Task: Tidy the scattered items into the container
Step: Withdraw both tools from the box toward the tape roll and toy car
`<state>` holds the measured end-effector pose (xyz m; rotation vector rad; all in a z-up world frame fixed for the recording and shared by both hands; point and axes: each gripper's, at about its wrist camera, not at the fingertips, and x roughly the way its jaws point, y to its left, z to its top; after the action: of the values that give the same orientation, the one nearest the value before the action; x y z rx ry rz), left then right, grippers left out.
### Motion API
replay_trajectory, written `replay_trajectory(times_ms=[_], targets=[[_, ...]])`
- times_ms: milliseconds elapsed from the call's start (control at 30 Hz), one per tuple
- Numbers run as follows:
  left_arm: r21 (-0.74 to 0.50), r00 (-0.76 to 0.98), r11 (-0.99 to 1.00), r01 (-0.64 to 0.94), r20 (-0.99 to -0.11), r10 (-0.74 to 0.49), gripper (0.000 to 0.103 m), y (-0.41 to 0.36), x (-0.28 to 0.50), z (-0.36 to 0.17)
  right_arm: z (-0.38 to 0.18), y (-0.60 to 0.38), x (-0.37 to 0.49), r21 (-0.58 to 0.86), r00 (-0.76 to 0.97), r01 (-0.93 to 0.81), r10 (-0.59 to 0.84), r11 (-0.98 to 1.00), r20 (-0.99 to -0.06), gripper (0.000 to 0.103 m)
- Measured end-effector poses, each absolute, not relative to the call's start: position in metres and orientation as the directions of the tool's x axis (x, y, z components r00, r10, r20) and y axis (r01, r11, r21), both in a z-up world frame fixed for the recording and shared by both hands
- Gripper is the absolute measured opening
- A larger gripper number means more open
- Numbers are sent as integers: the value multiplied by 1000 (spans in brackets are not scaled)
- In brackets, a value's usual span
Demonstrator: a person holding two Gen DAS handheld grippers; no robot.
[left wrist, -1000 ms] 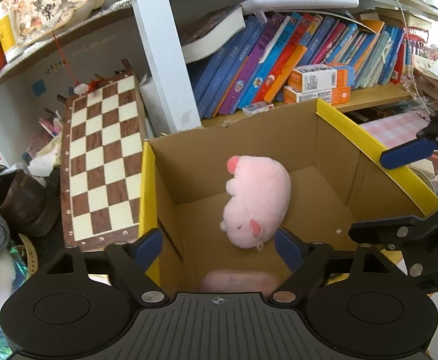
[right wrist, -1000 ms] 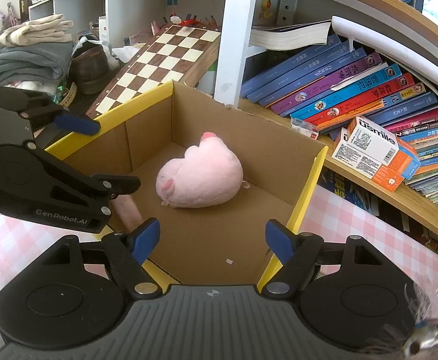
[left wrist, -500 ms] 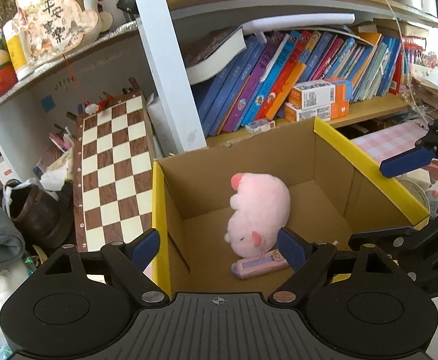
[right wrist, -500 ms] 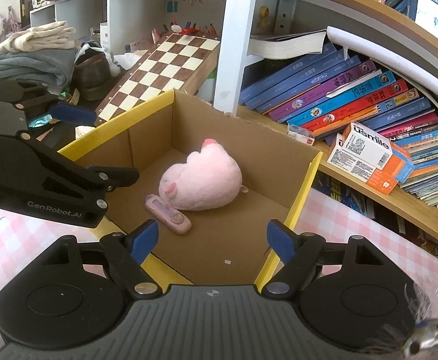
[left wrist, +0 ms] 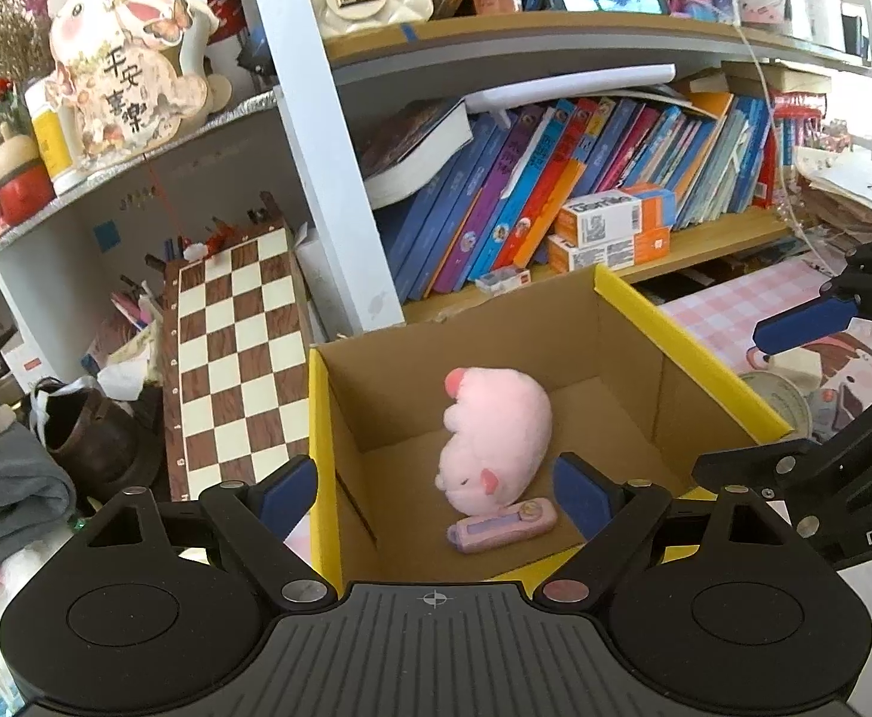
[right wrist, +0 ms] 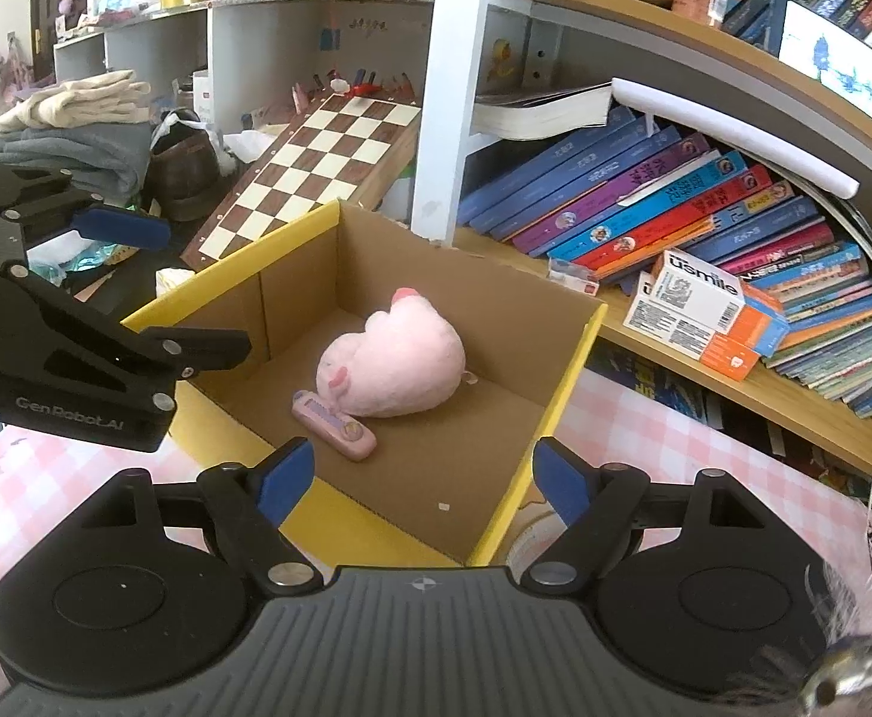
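Two items lie in the box [left wrist: 633,322]: a pink plush [left wrist: 495,436] near the middle of its floor, and a pink case [left wrist: 501,527] flat on the floor, touching the plush on the side nearest the cameras. The box is open-topped cardboard with yellow outer faces and stands on a bench [right wrist: 675,448] covered in pink checked cloth. The left gripper [left wrist: 436,487] hovers over the near rim of the box, released, its blue pads wide apart with nothing between them; in its own view the left pad falls outside the box's left wall and the right pad over the box floor. The right gripper [right wrist: 418,475] hovers over the near rim as well, released and empty, its pads well apart and clear of both items. In the right wrist view the left gripper stands over the box's left corner. Behind the box a shelf [right wrist: 734,370] carries leaning books [left wrist: 531,179] and two orange-and-white cartons [left wrist: 612,230]. A chessboard [left wrist: 232,352] leans against the shelving to the left of the box.
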<state>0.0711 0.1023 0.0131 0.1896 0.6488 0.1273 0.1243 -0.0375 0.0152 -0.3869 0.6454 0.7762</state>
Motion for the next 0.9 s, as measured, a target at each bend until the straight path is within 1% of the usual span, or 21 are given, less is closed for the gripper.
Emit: replay_trajectory(times_ms=[333, 600, 900], targets=[[206, 800, 978, -43, -579, 158, 88, 90, 50, 20, 19, -60, 106, -79, 551, -729, 514, 680, -658, 80], [196, 797, 981, -9, -591, 125, 88, 79, 40, 20, 15, -80, 90, -70, 549, -716, 498, 694, -671, 83], [181, 785, 982, 51, -616, 73, 88, 61, 33, 12, 7, -107, 77, -43, 552, -674, 464, 738, -693, 84]])
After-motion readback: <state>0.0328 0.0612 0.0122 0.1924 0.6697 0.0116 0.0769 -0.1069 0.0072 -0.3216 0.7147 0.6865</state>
